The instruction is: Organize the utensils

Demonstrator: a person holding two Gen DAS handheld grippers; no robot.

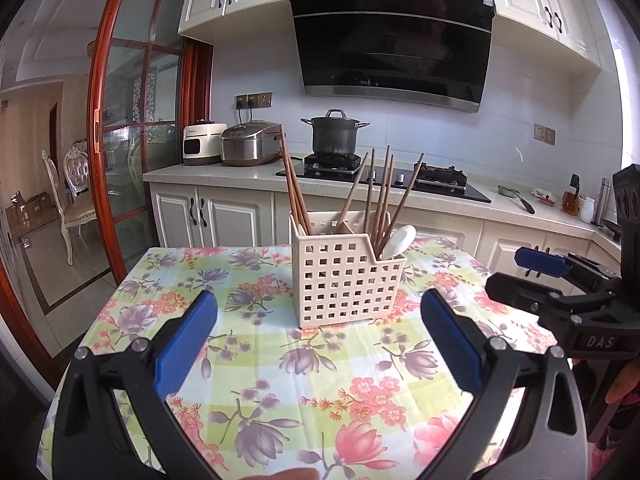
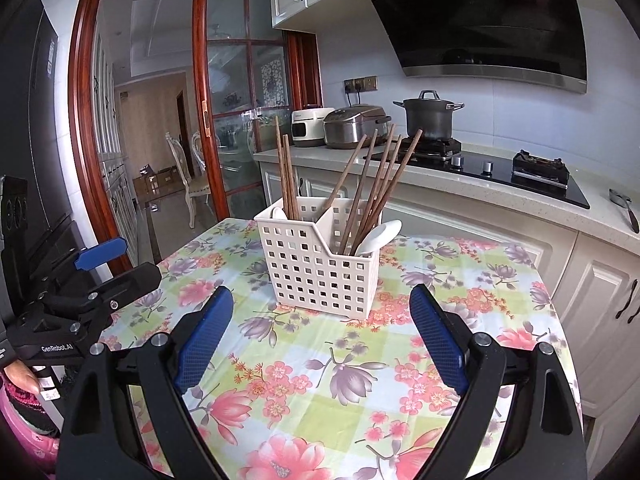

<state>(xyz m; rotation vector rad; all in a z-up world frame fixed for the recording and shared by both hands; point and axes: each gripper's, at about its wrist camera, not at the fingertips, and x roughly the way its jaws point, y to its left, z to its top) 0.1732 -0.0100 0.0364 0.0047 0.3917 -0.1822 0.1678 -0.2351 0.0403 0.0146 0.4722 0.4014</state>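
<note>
A cream perforated utensil holder [image 1: 344, 280] [image 2: 320, 264] stands on the floral tablecloth. Its left compartment holds a few brown chopsticks [image 1: 294, 192] [image 2: 286, 172]. Its right compartment holds several chopsticks [image 1: 384, 192] [image 2: 376, 184] and a white spoon [image 1: 400, 240] [image 2: 380, 234]. Another white spoon [image 2: 278, 212] peeks out of the left compartment. My left gripper [image 1: 320, 312] is open and empty, just in front of the holder; it also shows at the left of the right wrist view [image 2: 120, 264]. My right gripper [image 2: 322, 304] is open and empty, also in front of the holder; it shows at the right of the left wrist view [image 1: 516, 272].
The table [image 1: 280, 380] [image 2: 340, 380] carries a floral cloth. Behind it runs a kitchen counter [image 1: 216, 172] with a rice cooker [image 1: 250, 144], a white appliance [image 1: 202, 142], a pot [image 1: 335, 132] on the stove, and bottles [image 1: 572, 200] at right. A sliding glass door [image 1: 132, 140] stands at left.
</note>
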